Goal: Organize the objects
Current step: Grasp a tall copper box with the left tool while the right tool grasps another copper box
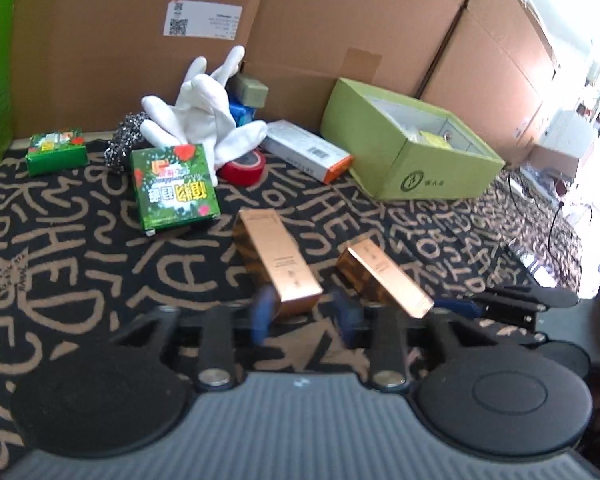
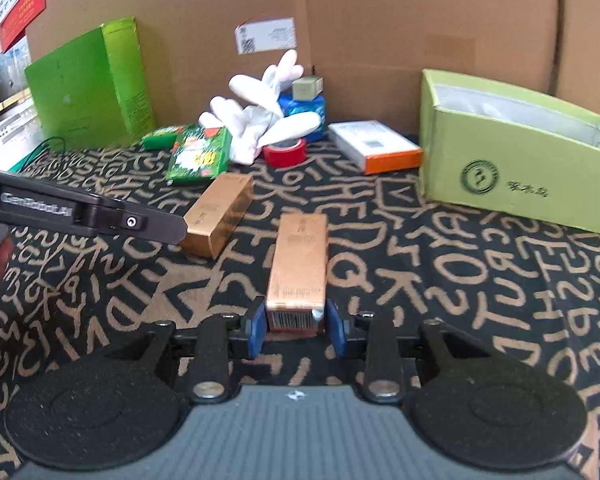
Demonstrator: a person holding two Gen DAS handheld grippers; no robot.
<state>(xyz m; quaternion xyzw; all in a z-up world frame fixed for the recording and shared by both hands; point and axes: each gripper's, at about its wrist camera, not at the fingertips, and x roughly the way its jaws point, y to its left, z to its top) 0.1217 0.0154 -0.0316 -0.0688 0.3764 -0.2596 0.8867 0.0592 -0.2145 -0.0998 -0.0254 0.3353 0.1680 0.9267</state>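
Two copper-coloured cartons lie on the black mat with tan lettering [image 2: 480,280]. My left gripper [image 1: 305,314] is shut on the near end of the left carton [image 1: 274,254], a blue pad on each side. One of its black fingers [image 2: 152,224] reaches that carton [image 2: 218,214] from the left in the right wrist view. My right gripper [image 2: 295,328] is shut on the barcode end of the right carton [image 2: 300,256]. That second carton [image 1: 382,274] also shows in the left wrist view, tilted, with the right gripper's blue pad [image 1: 458,306] beside it.
An open lime-green box [image 2: 500,160] stands at the right. Behind the cartons lie white gloves [image 2: 260,120], a red tape roll [image 2: 286,152], a white-and-orange box [image 2: 376,148] and green packets [image 2: 198,156]. Cardboard walls [image 2: 380,20] close the back; a tall green box [image 2: 88,88] stands left.
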